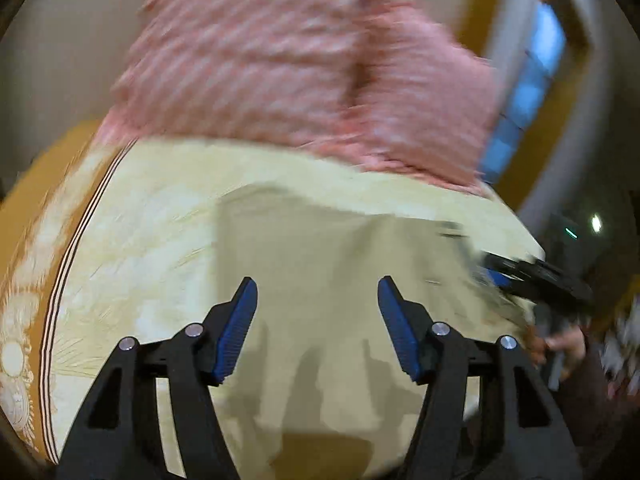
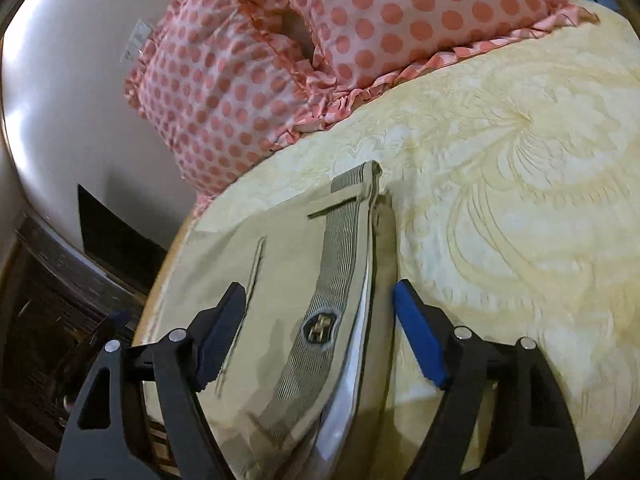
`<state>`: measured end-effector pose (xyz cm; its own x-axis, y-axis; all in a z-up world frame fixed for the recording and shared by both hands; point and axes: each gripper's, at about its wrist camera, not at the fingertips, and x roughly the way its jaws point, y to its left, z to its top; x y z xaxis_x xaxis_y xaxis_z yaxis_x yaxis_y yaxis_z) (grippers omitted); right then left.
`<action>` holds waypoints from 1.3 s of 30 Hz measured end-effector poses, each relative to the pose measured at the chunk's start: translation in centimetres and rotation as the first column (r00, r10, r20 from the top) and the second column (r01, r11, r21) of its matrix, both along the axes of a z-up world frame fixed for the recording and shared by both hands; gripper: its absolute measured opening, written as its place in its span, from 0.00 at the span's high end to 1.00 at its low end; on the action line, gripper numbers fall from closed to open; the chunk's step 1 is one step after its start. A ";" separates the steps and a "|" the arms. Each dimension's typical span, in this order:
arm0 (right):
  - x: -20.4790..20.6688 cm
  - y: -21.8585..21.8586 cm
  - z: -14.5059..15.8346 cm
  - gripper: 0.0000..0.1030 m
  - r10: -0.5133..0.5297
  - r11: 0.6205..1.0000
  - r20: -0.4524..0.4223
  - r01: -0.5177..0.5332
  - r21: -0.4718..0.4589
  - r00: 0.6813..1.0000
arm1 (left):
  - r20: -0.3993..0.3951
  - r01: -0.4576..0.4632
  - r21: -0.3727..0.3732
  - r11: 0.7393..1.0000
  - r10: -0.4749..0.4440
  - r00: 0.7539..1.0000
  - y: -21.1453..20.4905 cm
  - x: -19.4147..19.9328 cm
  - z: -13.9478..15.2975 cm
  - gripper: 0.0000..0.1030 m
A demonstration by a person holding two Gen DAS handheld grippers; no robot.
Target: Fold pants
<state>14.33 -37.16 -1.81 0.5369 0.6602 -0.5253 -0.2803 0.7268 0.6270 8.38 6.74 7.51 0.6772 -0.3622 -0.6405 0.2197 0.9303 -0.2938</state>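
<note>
Beige pants (image 1: 320, 264) lie flat on a pale yellow patterned bedspread (image 1: 160, 208). My left gripper (image 1: 318, 300) is open and empty above the pants' cloth. In the right wrist view the pants' striped grey waistband (image 2: 340, 280) with a dark emblem runs between my fingers. My right gripper (image 2: 320, 304) is open and astride the waistband, holding nothing. The right gripper also shows in the left wrist view (image 1: 532, 276) at the pants' right edge, blurred.
Pink polka-dot pillows (image 2: 320, 40) lie at the head of the bed, blurred in the left wrist view (image 1: 300, 60). A white wall (image 2: 72, 100) and dark furniture (image 2: 48, 288) stand beyond the bed's left edge. The bedspread (image 2: 520, 200) stretches to the right.
</note>
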 end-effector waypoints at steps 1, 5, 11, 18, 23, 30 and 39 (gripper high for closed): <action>0.3 0.2 0.0 0.30 0.005 1.000 0.000 -0.005 -0.018 1.000 | -0.028 -0.009 -0.001 1.000 0.009 1.000 0.7 1.1 -0.6 0.41; 0.8 0.4 -0.1 0.37 0.038 0.999 0.001 -0.038 -0.026 0.999 | -0.153 0.043 -0.042 0.998 -0.049 0.987 1.3 5.3 -2.8 0.41; 1.9 -1.5 -1.3 0.80 0.078 0.996 -0.063 -0.075 0.048 0.995 | -0.211 0.103 -0.069 0.992 -0.116 0.971 0.5 6.0 -4.5 0.34; 1.7 0.5 -0.5 0.76 0.166 0.986 -0.034 -0.166 -0.022 0.986 | -0.234 0.083 -0.097 0.992 -0.104 0.967 0.9 6.0 -4.7 0.52; 2.4 -1.0 -0.5 0.86 0.204 0.968 -0.055 -0.193 0.158 0.977 | -0.242 0.098 -0.063 0.993 -0.111 0.964 0.9 6.0 -3.9 0.92; 6.0 -0.5 3.8 0.89 0.174 0.973 0.067 -0.182 0.141 0.982 | -0.096 0.109 -0.012 0.994 -0.110 0.989 -0.4 8.6 0.3 0.96; 12.1 -1.4 2.0 0.67 -0.058 0.989 -0.054 0.050 -0.138 0.997 | -0.094 0.012 0.168 0.986 0.004 0.996 -3.2 16.4 -2.3 0.83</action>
